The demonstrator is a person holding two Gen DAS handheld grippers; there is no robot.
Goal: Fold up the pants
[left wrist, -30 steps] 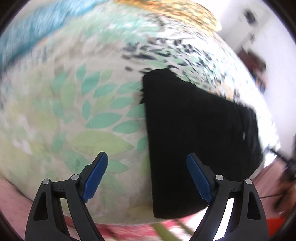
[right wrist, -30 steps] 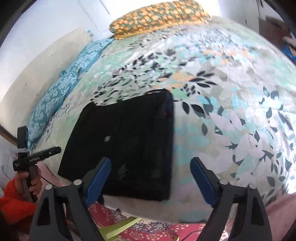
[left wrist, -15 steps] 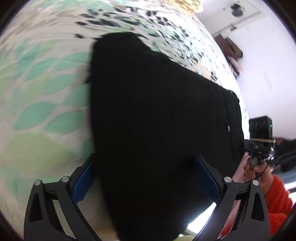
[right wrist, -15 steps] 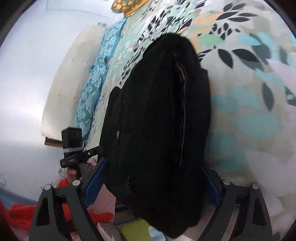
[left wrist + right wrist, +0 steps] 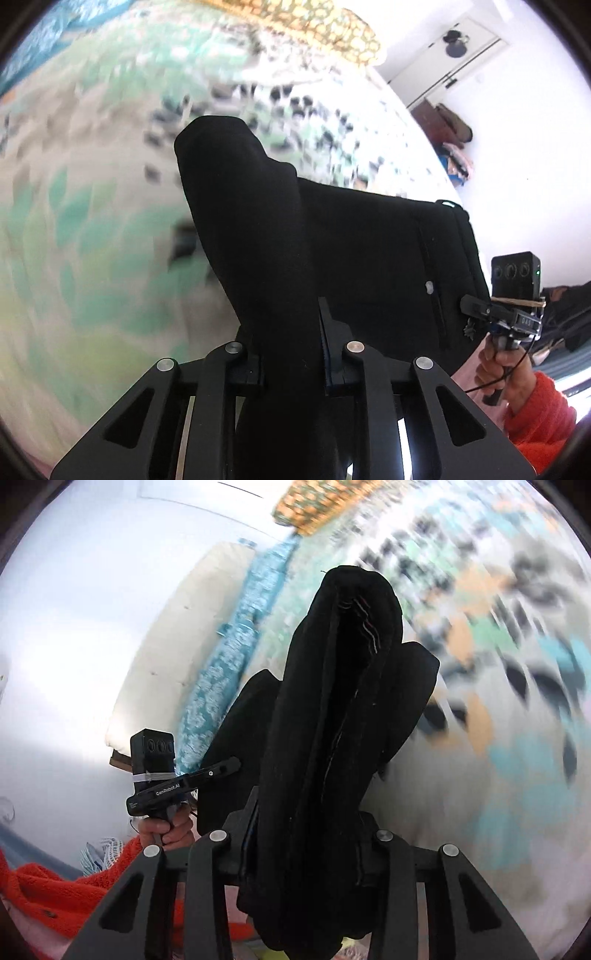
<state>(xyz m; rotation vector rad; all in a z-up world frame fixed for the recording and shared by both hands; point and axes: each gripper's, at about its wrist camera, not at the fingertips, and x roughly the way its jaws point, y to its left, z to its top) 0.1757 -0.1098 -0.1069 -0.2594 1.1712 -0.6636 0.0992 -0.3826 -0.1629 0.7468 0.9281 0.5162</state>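
The black pants lie folded on the leaf-patterned bedspread. My left gripper is shut on their near left edge, and the cloth bunches up between the fingers and rises off the bed. My right gripper is shut on the near right edge of the pants, which stand up in a thick fold in front of the camera. Each view shows the other gripper, the right one and the left one, held in a hand with an orange sleeve.
An orange patterned pillow lies at the far end of the bed, and a blue patterned pillow along the white wall. A doorway and piled clothes are at the far right. The bedspread is blurred by motion.
Both grippers were open above the pants, came down over the near edge, and have now shut on it. The gripped edge is lifting off the bed.
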